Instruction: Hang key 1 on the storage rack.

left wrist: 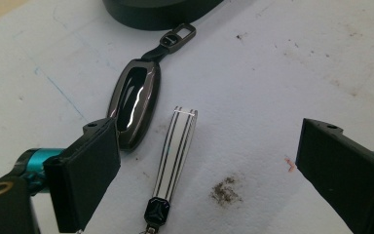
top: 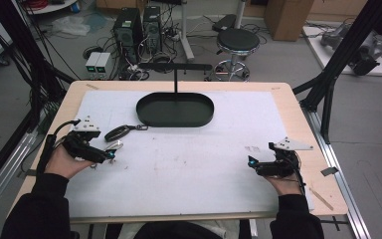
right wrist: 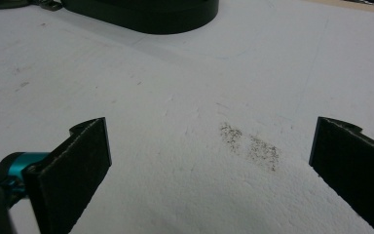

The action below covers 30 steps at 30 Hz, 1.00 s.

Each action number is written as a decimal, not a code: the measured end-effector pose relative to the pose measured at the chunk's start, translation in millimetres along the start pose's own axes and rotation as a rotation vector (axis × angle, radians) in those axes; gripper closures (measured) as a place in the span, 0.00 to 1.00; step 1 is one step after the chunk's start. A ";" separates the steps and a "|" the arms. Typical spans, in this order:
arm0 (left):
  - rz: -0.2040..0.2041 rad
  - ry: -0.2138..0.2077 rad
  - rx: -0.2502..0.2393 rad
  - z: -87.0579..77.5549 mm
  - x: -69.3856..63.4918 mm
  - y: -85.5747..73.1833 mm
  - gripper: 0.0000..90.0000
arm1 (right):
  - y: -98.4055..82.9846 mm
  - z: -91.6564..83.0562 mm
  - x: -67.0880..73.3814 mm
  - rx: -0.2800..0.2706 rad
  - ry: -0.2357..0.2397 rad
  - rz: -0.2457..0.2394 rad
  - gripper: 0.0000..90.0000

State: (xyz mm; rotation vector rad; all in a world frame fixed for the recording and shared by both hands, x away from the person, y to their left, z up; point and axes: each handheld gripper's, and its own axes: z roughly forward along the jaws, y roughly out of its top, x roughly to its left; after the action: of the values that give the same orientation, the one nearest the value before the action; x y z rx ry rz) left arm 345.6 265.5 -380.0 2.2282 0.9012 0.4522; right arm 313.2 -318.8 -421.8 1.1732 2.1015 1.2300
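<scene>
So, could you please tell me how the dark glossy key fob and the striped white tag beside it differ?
The key fob is dark, glossy and rounded; the striped tag is white with dark lines, flat and slim. The fob is the wider of the two. The fob's metal loop points toward the black tray; the tag's dark clasp end points toward the left gripper. Both lie flat on the white mat.

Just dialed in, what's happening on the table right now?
A person holds a gripper in each hand. The left gripper is open over a striped key fob, which lies on the white mat beside a dark glossy key fob, near the black oval tray. The right gripper is open over bare mat.
</scene>
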 end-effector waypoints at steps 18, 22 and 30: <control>-0.032 -0.081 0.166 35.8 6.0 -2.6 0.16 | -1.6 1.0 -0.3 0.014 0.001 0.005 0.01; -0.039 -0.088 0.185 41.4 9.8 -3.5 0.19 | -0.4 -1.4 1.0 -0.005 -0.013 -0.005 0.01; -0.065 -0.079 0.206 45.6 15.8 -6.5 0.34 | -0.1 -2.6 0.5 -0.015 -0.020 -0.015 0.01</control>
State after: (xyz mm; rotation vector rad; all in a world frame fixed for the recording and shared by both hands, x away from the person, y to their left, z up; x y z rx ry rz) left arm 377.9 259.0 -415.9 2.3760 1.0139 0.2484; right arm 311.0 -319.7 -420.5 1.1562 2.0794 1.2202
